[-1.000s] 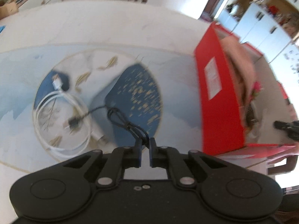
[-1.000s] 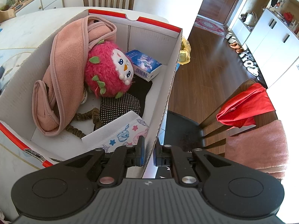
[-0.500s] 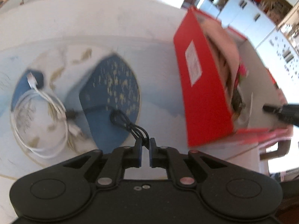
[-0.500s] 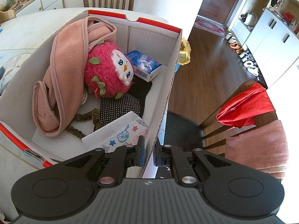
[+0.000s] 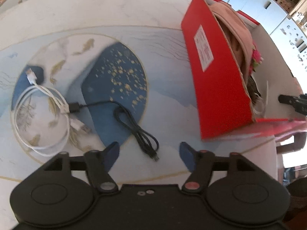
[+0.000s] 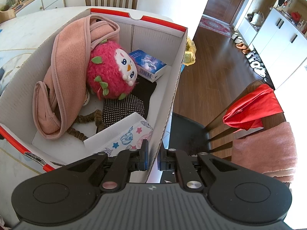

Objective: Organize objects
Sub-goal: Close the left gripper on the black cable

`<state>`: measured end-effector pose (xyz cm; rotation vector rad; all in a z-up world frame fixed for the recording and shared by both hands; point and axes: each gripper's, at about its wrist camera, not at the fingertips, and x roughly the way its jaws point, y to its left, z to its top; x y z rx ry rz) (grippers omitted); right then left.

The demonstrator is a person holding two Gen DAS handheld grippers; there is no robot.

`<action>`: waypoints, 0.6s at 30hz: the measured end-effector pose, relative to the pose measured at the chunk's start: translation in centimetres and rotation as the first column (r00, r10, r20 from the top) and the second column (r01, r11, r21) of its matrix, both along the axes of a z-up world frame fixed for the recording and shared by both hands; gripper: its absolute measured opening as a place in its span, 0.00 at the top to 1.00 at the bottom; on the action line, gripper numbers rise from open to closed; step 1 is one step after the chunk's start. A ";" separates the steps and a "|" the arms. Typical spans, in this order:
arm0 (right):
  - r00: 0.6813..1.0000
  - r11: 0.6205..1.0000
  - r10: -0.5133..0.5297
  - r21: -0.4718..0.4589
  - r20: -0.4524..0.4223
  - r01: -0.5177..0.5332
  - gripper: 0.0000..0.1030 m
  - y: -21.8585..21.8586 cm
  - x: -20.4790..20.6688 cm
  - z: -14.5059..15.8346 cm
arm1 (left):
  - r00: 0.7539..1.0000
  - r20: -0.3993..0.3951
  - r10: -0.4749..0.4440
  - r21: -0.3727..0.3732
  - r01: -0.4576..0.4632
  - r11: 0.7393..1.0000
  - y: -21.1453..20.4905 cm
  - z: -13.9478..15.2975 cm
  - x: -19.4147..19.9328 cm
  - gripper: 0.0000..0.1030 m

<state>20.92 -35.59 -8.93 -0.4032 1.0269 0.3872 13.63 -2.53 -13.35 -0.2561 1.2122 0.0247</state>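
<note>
Our left claw (image 5: pixel 149 149) hangs released above the black cable (image 5: pixel 134 122) lying on the tabletop (image 5: pixel 96 15), the white cable (image 5: pixel 42 115) left of it. Our right claw (image 6: pixel 153 158) clenches the red box (image 6: pixel 172 88) wall; toy, cloth and packets are already packed.

table (image 5: pixel 115 15) left of red box (image 5: pixel 220 95): open | box interior (image 6: pixel 168 80): crowded, perhaps far corner free

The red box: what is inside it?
Red box: a pink cloth, a plush toy, a small blue box, black dotted fabric. Anything underneath is hidden.
</note>
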 end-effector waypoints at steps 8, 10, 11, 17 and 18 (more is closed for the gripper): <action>1.000 1.000 -0.003 0.004 -0.002 0.003 0.92 0.0 -0.1 -0.1 | 0.998 -0.057 0.013 0.052 -0.010 0.999 -0.6 -1.3 1.6 0.41; 1.000 1.000 -0.003 0.005 -0.002 0.003 0.92 -0.1 -0.1 -0.1 | 0.998 -0.057 0.009 0.072 -0.004 0.997 -0.9 -1.3 1.8 0.45; 1.000 1.000 -0.003 0.004 -0.002 0.003 0.92 -0.1 -0.1 -0.1 | 0.998 -0.058 0.003 0.085 0.001 0.996 -1.0 -1.3 1.8 0.49; 1.000 1.000 -0.004 0.006 -0.003 0.004 0.92 0.0 -0.1 -0.1 | 0.999 -0.049 0.005 0.120 0.001 0.993 -0.6 -1.0 1.7 0.80; 1.000 1.000 -0.004 0.006 -0.003 0.004 0.92 -0.1 -0.1 -0.1 | 0.999 -0.047 0.013 0.110 -0.008 0.994 -0.3 -1.0 1.6 0.84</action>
